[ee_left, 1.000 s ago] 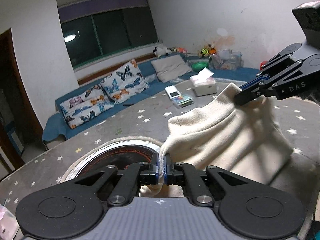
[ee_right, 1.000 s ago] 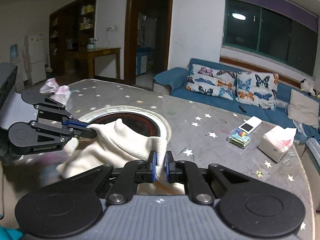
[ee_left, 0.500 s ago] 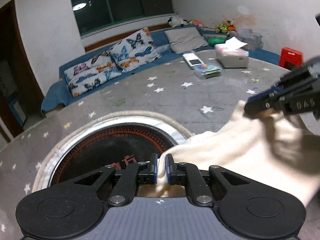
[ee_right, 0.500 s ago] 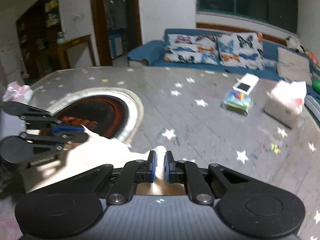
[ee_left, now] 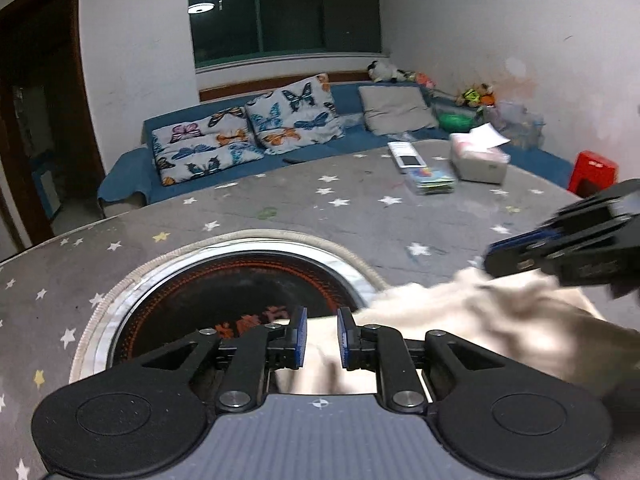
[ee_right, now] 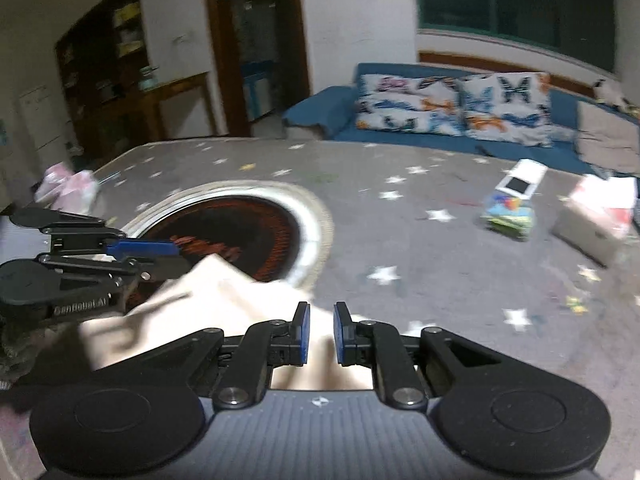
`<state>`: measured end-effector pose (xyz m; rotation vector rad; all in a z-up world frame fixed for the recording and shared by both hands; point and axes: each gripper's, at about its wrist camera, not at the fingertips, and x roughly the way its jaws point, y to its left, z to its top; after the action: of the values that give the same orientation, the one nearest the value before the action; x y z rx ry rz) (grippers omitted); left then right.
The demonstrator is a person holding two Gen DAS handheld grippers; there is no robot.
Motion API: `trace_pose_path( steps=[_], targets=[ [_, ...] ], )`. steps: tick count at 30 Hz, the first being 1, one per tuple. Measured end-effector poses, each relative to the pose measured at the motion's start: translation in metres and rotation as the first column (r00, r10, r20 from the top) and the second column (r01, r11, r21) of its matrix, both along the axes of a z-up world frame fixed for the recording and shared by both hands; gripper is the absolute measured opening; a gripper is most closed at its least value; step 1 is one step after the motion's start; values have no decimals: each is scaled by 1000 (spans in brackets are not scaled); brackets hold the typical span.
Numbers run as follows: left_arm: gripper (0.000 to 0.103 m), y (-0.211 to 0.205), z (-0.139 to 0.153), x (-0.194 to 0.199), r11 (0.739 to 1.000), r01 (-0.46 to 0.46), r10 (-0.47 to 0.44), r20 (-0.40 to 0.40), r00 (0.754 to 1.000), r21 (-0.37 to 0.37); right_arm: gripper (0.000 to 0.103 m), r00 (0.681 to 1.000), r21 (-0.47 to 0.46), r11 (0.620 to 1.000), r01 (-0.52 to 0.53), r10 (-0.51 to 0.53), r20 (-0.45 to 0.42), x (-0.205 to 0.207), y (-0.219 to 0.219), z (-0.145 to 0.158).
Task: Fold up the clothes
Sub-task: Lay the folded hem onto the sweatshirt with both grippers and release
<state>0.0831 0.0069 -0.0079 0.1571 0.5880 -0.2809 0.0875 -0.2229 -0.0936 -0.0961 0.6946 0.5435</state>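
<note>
- Two grippers, both yours, now stand slightly parted over the cream garment [ee_left: 460, 312]; a second ago each was pinched on a lifted edge of it.
- Left gripper [ee_left: 321, 336], lower centre of its own view: its jaws have just been opening, and cloth lies in the gap without the blue pads pressing it.
- Right gripper [ee_right: 321, 332], lower centre of its own view: its jaws have just been opening a little, with cloth between them, unpinched.
- Garment: earlier it hung raised between the tools; now it lies low on the grey star-print table [ee_left: 360, 216], its edge overlapping the round dark inset [ee_left: 224, 292] at centre left.
- Tissue box [ee_left: 480, 160] and the small card stack [ee_left: 432, 178] sit in the upper right of the left view, well apart from the cloth.
</note>
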Motion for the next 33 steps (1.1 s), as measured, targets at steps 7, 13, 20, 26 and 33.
trace_pose_path(
  steps=[7,13,20,26,33],
  targets=[
    [31,-1,-11,-23,1000,17,-17,-35,999,-11,13,999,-18,1000,-15,14,-48,12,25,-19],
    [40,9,-26,-20,999,-21,19,-66,998,-25,14,999,-27,999,25,-26,-46,21,30,-32],
    [39,14,-30,-22,998,-22,17,-82,997,-63,14,999,-38,999,8,-9,-40,23,30,-33],
    [39,21,-30,-31,991,-27,12,-117,993,-128,14,999,-52,999,-12,10,-33,18,31,-33],
    [39,24,-29,-50,987,-27,6,-130,991,-160,15,999,-54,998,-40,38,-30,7,30,-34]
  ],
)
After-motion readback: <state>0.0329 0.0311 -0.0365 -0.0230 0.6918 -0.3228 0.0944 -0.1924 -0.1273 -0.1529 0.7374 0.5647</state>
